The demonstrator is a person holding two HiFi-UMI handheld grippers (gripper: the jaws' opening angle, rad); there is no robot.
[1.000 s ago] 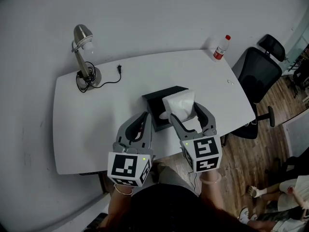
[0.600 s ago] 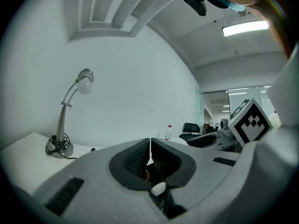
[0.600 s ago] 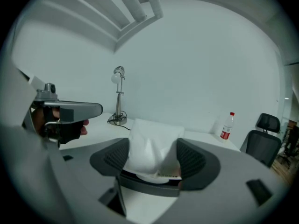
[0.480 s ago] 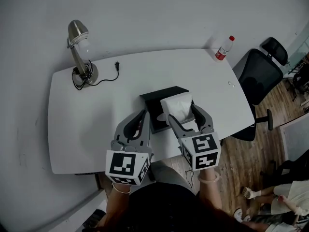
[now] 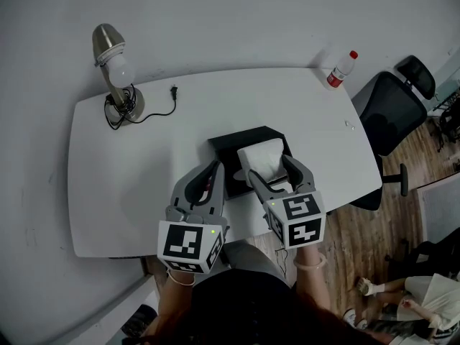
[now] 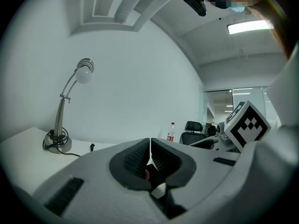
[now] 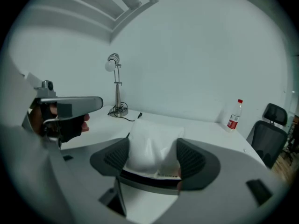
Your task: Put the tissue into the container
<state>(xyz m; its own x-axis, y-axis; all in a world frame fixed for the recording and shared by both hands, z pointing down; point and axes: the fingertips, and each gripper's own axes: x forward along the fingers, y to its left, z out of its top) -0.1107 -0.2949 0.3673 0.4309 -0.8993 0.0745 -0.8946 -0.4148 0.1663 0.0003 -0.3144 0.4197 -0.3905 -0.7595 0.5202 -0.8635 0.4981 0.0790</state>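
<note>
A white tissue pack (image 5: 261, 157) is clamped between the jaws of my right gripper (image 5: 274, 171), over the right part of a black open container (image 5: 231, 147) in the middle of the white table (image 5: 144, 185). In the right gripper view the tissue pack (image 7: 149, 141) bulges between the two pads of the right gripper (image 7: 153, 157), with the container's black rim (image 7: 145, 180) just below. Whether the pack touches the container's bottom is hidden. My left gripper (image 5: 213, 172) hovers beside the container's left edge. Its jaws meet, empty, in the left gripper view (image 6: 149, 149).
A silver desk lamp (image 5: 115, 69) with a coiled cord and loose plug (image 5: 173, 90) stands at the table's far left. A red-capped bottle (image 5: 342, 69) stands at the far right corner. A black office chair (image 5: 394, 106) is beyond the right edge.
The right gripper and the tissue pack have sunk slightly toward the container. The left gripper keeps its place beside it, still shut.
</note>
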